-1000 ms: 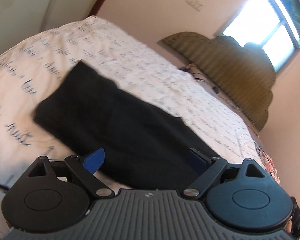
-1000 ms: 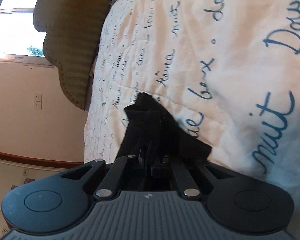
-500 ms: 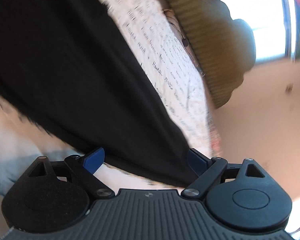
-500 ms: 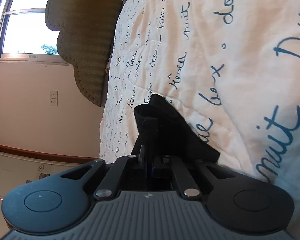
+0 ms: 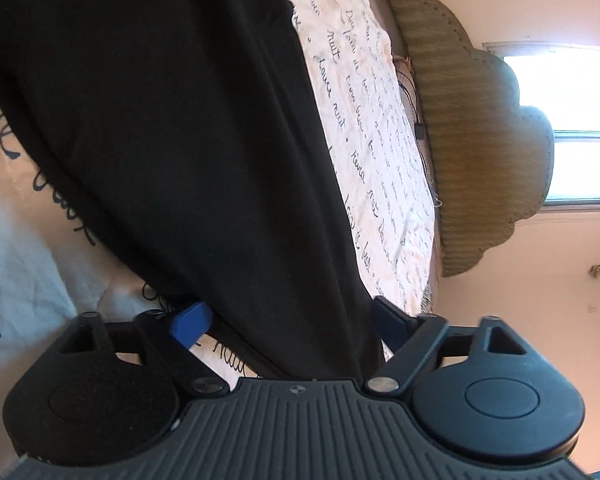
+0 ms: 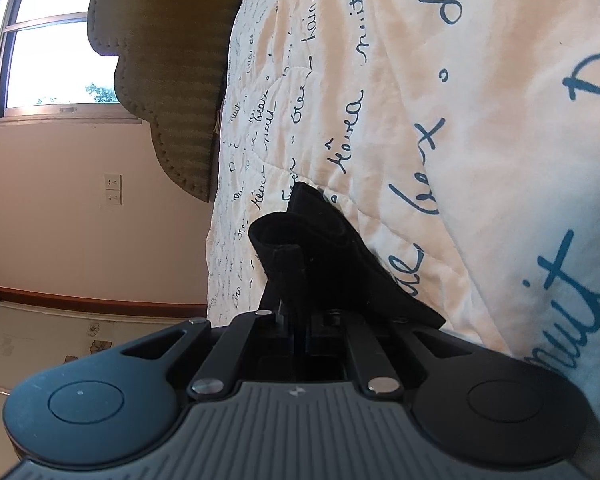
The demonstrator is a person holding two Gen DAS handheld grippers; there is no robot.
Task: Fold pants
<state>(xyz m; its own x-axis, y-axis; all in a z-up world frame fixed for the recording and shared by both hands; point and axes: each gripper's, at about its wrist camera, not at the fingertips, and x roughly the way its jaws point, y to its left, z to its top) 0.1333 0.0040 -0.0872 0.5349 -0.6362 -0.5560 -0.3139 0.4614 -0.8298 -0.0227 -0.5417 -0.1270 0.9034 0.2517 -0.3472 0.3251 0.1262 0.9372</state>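
Between the closing left claw (image 5: 288, 322) lie black pants (image 5: 180, 140), right claw (image 6: 300, 320) clamping a fold.

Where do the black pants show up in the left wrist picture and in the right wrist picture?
Left wrist view: the pants fill the upper left and centre, running down between the blue fingers.
Right wrist view: a bunched corner, lower centre, just above the gripper.
Shared landmark: the olive headboard beside the window.

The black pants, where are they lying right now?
The black pants lie on the script-printed bedspread, filling the left wrist view, with the headboard beyond. In the right wrist view a bunched edge is pinched in the right gripper.
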